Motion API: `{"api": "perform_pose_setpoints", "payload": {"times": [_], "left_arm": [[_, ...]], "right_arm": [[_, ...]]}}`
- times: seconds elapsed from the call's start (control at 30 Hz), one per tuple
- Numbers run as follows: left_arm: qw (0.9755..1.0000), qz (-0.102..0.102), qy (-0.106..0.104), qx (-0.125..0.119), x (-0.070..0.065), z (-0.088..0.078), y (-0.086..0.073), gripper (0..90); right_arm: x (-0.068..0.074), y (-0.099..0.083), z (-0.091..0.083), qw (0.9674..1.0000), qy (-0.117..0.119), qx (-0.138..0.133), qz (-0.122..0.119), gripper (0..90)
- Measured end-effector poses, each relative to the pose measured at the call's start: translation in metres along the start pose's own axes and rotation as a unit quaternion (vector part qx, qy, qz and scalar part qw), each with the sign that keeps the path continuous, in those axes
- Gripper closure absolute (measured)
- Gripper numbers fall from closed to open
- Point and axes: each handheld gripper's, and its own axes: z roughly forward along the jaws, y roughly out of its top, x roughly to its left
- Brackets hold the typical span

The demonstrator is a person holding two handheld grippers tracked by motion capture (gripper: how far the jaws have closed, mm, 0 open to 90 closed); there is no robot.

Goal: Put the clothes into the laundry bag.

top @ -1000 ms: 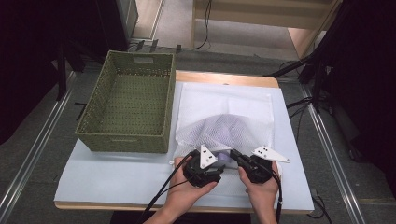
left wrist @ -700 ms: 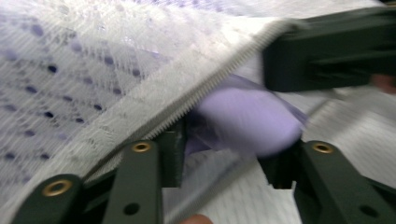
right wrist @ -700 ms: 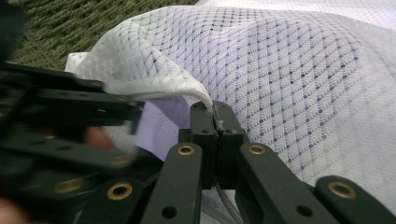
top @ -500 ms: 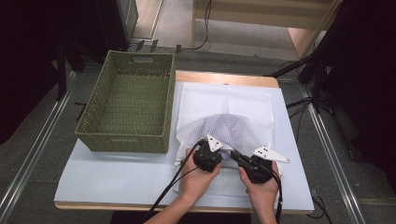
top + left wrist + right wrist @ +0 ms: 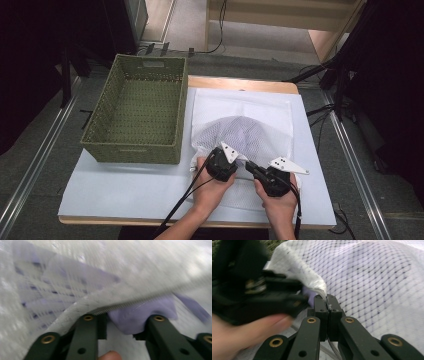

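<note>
A white sheet (image 5: pixel 150 185) covers the table, and the green woven basket (image 5: pixel 137 117) stands on its left part. Just right of the basket lies the white mesh laundry bag (image 5: pixel 250 132) with a lilac garment (image 5: pixel 140 317) inside. Both forearms reach to the bag's near edge, hands side by side. The right gripper (image 5: pixel 252 169) lies low, angled toward the basket; its jaws are pressed together, pinching the bag's corded zipper edge (image 5: pixel 322 292). The left gripper (image 5: pixel 235 161), nearer the basket, points into the bag's mouth; its jaws have just been opening and stand spread, the lilac garment between them, the zipper edge just above.
</note>
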Motion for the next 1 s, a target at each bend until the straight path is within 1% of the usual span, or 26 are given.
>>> {"api": "perform_pose_setpoints", "payload": {"times": [0.03, 0.1, 0.17, 0.2, 0.27, 0.3, 0.33, 0.4, 0.43, 0.47, 0.53, 0.63, 0.67, 0.73, 0.87, 0.93, 0.97, 1.0], "left_arm": [[0.9999, -0.002, -0.011, 0.002, 0.000, -0.005, -0.003, 65.9], [0.9996, 0.010, -0.025, 0.001, -0.002, -0.016, -0.007, 61.9], [0.9993, 0.033, -0.015, 0.002, -0.005, -0.024, -0.011, 58.1], [0.9989, 0.042, -0.019, 0.002, -0.007, -0.027, -0.012, 55.8], [0.9989, 0.036, -0.030, -0.005, -0.007, -0.031, -0.012, 53.5], [0.9990, 0.027, -0.034, -0.010, -0.007, -0.031, -0.011, 53.8], [0.9991, 0.019, -0.037, -0.011, -0.006, -0.030, -0.010, 54.1], [0.9988, 0.002, -0.047, -0.014, -0.006, -0.028, -0.008, 56.8], [0.9986, -0.003, -0.050, -0.017, -0.006, -0.028, -0.007, 57.4], [0.9985, -0.005, -0.051, -0.020, -0.008, -0.028, -0.006, 57.2], [0.9976, -0.005, -0.065, -0.024, -0.009, -0.033, -0.005, 55.6], [0.9968, -0.017, -0.073, -0.028, -0.010, -0.044, -0.006, 48.4], [0.9967, -0.019, -0.072, -0.031, -0.010, -0.047, -0.005, 47.5], [0.9969, -0.024, -0.067, -0.033, -0.007, -0.046, -0.004, 47.5], [0.9960, -0.057, -0.061, -0.031, 0.000, -0.038, -0.004, 51.8], [0.9948, -0.070, -0.065, -0.034, 0.002, -0.037, -0.004, 53.1], [0.9946, -0.072, -0.065, -0.036, 0.002, -0.036, -0.004, 56.5], [0.9951, -0.069, -0.062, -0.035, 0.003, -0.033, -0.004, 63.7]], "right_arm": [[-0.001, 0.000, -0.001, 1.0000, 0.000, 0.000, 0.002, 89.7], [-0.001, 0.001, -0.001, 1.0000, 0.002, -0.003, 0.002, 89.7], [0.000, 0.001, -0.002, 1.0000, 0.003, -0.005, 0.002, 89.7], [0.001, 0.002, -0.002, 1.0000, 0.004, -0.005, -0.001, 89.7], [0.003, 0.002, -0.001, 1.0000, 0.006, -0.005, -0.003, 89.7], [0.004, 0.002, -0.001, 1.0000, 0.005, -0.005, -0.003, 89.7], [0.004, 0.002, -0.001, 0.9999, 0.006, -0.004, -0.008, 89.7], [0.005, 0.001, 0.000, 0.9999, 0.006, -0.002, -0.008, 89.7], [0.006, 0.001, 0.000, 1.0000, 0.006, -0.001, -0.008, 89.7], [0.006, 0.001, 0.000, 1.0000, 0.005, 0.000, -0.006, 89.7], [0.004, 0.000, -0.001, 1.0000, 0.005, -0.001, -0.007, 89.7], [0.001, 0.000, -0.002, 1.0000, 0.004, -0.001, -0.006, 89.7], [0.001, 0.000, -0.002, 1.0000, 0.004, 0.000, -0.004, 89.7], [0.001, 0.000, -0.001, 1.0000, 0.005, 0.000, -0.002, 89.7], [0.003, 0.001, -0.001, 1.0000, 0.004, 0.001, -0.006, 89.7], [0.004, 0.001, 0.000, 1.0000, 0.004, 0.000, -0.007, 89.7], [0.004, 0.001, 0.000, 1.0000, 0.003, 0.000, -0.006, 89.7], [0.004, 0.001, 0.000, 1.0000, 0.004, 0.000, -0.005, 89.7]]}}
